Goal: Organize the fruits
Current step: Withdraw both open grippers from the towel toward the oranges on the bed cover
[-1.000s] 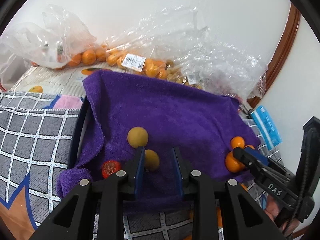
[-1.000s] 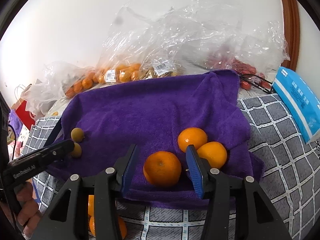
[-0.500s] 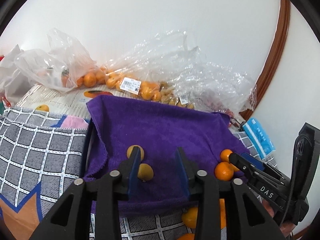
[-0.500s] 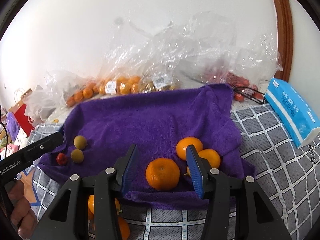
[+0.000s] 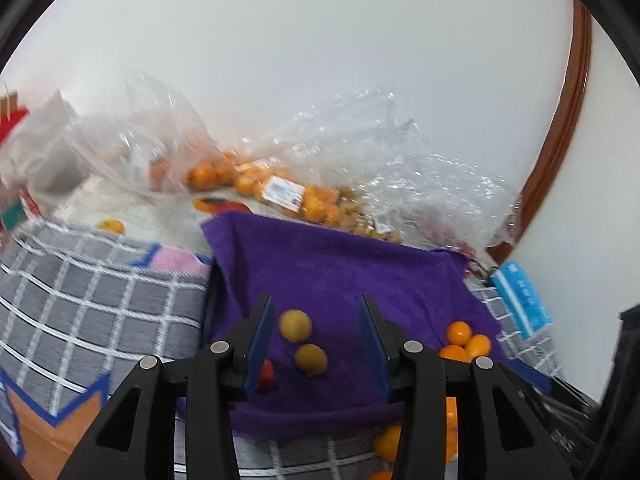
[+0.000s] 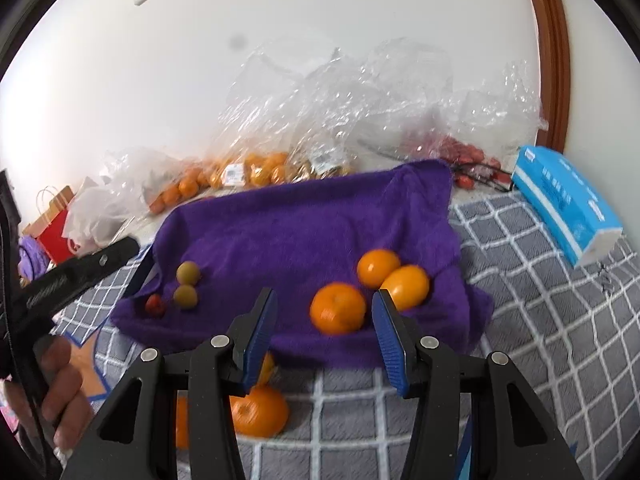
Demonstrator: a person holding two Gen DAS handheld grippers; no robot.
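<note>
A purple towel (image 5: pixel 340 264) lies over the grey checked blanket. My left gripper (image 5: pixel 316 312) hovers above its near left part, jaws opening, nothing pressed between them. Beyond its fingers lie two yellow-green round fruits (image 5: pixel 295 325) (image 5: pixel 311 358) and a small red fruit (image 5: pixel 266 374). My right gripper (image 6: pixel 324 300) stands open above the towel's front edge. A big orange (image 6: pixel 338 308) rests on the towel beyond its fingers, untouched. Two more oranges (image 6: pixel 378 268) (image 6: pixel 406 286) sit together just right of it.
Clear plastic bags (image 6: pixel 320 120) holding oranges and red fruit line the wall behind the towel. A blue tissue pack (image 6: pixel 564 204) lies at the right. Loose oranges (image 6: pixel 260 410) lie on the blanket (image 6: pixel 540 280) under my right gripper. A hand (image 6: pixel 60 380) holds the left gripper (image 6: pixel 80 276).
The left gripper's jaws have spread and it has lifted back from the yellow-green fruits. The right gripper has drawn back from the big orange, which stays on the towel.
</note>
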